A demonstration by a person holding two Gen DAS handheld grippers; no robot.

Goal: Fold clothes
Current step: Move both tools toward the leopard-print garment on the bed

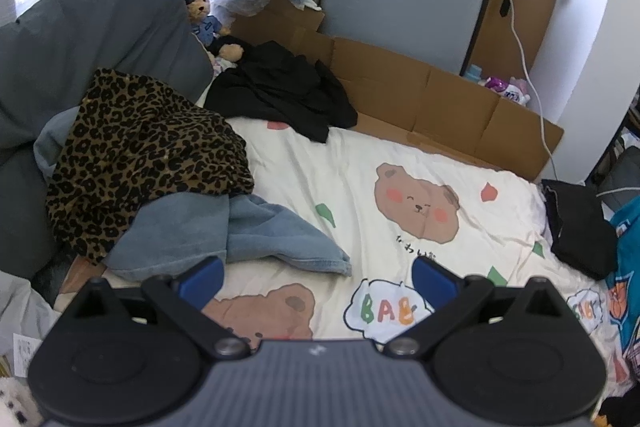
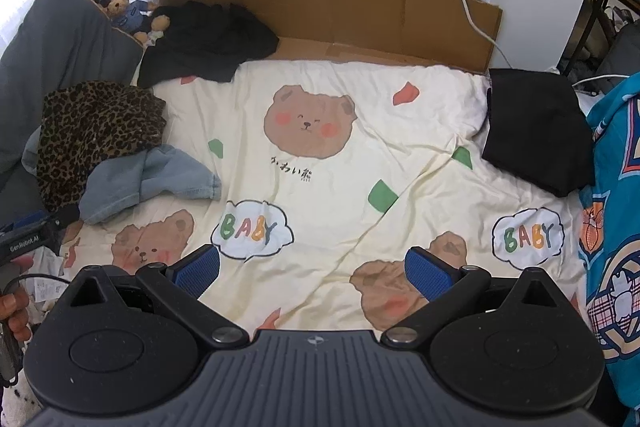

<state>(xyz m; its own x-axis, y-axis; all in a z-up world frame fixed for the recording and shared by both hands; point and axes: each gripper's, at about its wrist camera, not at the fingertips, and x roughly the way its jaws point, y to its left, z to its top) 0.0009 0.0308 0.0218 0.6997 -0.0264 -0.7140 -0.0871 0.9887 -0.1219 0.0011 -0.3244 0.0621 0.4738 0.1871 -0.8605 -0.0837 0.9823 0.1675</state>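
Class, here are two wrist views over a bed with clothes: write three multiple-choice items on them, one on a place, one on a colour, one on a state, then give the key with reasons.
1. Where does the leopard-print garment lie?
A. On the denim garment, at the bed's left
B. On the cardboard
C. Under the teddy bear

2. What colour is the folded garment at the bedsheet's right edge?
A. Red
B. Black
C. Yellow

3. How does the right gripper stand?
A. Shut on denim
B. Shut on the sheet
C. Open, holding nothing

Key: 1 A, the leopard print overlaps the denim; 2 B, it is plainly black; 3 C, its blue pads stand wide apart over bare sheet.
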